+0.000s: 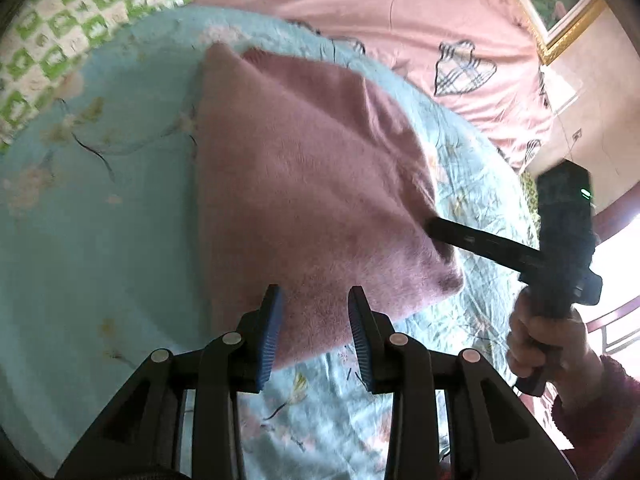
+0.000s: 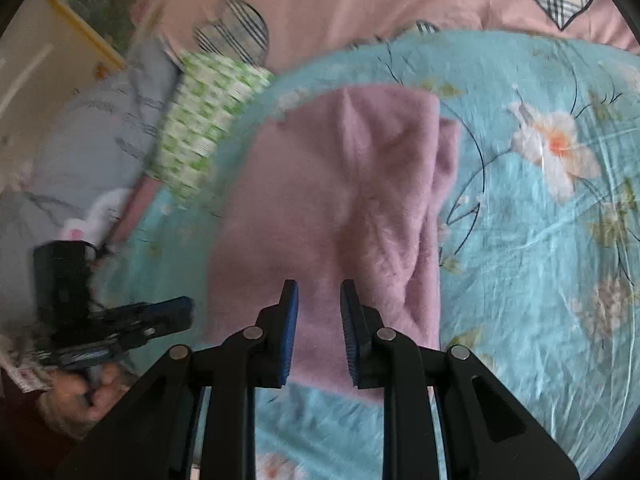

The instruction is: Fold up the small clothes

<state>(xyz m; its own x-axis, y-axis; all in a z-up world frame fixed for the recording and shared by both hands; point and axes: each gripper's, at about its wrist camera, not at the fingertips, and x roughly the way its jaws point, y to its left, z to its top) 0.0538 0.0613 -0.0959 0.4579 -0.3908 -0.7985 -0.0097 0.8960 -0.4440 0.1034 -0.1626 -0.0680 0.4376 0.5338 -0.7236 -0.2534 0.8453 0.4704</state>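
Note:
A fuzzy pink garment (image 1: 304,184) lies folded on a light blue floral sheet (image 1: 100,220); it also shows in the right wrist view (image 2: 340,200). My left gripper (image 1: 316,300) is open and empty, just above the garment's near edge. My right gripper (image 2: 319,292) is open and empty over the garment's near edge. In the left wrist view the right gripper's fingers (image 1: 460,236) reach the garment's right side. In the right wrist view the left gripper (image 2: 160,312) sits left of the garment.
A pink bedcover with plaid hearts (image 1: 400,20) lies behind the blue sheet. A green checked cloth (image 1: 60,28) lies at the far left, also in the right wrist view (image 2: 204,120). A framed picture (image 1: 560,4) leans at the back.

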